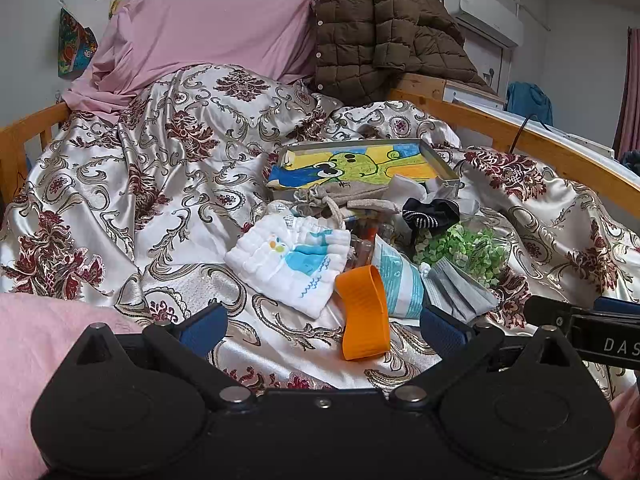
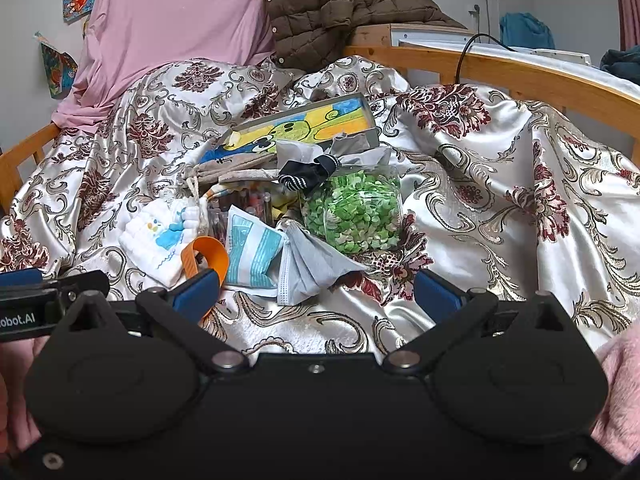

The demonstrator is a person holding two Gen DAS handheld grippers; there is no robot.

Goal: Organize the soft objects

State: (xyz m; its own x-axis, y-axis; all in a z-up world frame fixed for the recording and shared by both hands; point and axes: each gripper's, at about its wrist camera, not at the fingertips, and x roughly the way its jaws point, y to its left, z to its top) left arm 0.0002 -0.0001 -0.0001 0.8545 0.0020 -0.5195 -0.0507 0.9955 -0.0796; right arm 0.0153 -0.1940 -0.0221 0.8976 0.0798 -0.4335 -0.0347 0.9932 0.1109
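A: Step?

B: Start, I'd say. Nothing's picked. My left gripper (image 1: 324,326) and right gripper (image 2: 316,294) both hover with fingers spread wide, empty, low over the satin bedspread (image 1: 120,184).

A: Where's the soft stuff?

B: Heaped mid-bed below the painted tray (image 1: 360,162): white muslin pouch (image 1: 292,258), grey face mask (image 2: 308,268), dark striped sock (image 2: 308,174), an orange strap (image 1: 364,312).

A: Next?

B: Probably the mask: close in, pinch a fold.

A: Text?

B: "DAS" and "obot.AI", both cut off, on the rigs. Packet print's unreadable.

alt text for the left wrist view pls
The open left gripper hovers over a satin floral bedspread, facing a clutter pile: white whale-print cloth, orange strap, grey face mask, and a drawing-lined tray behind.
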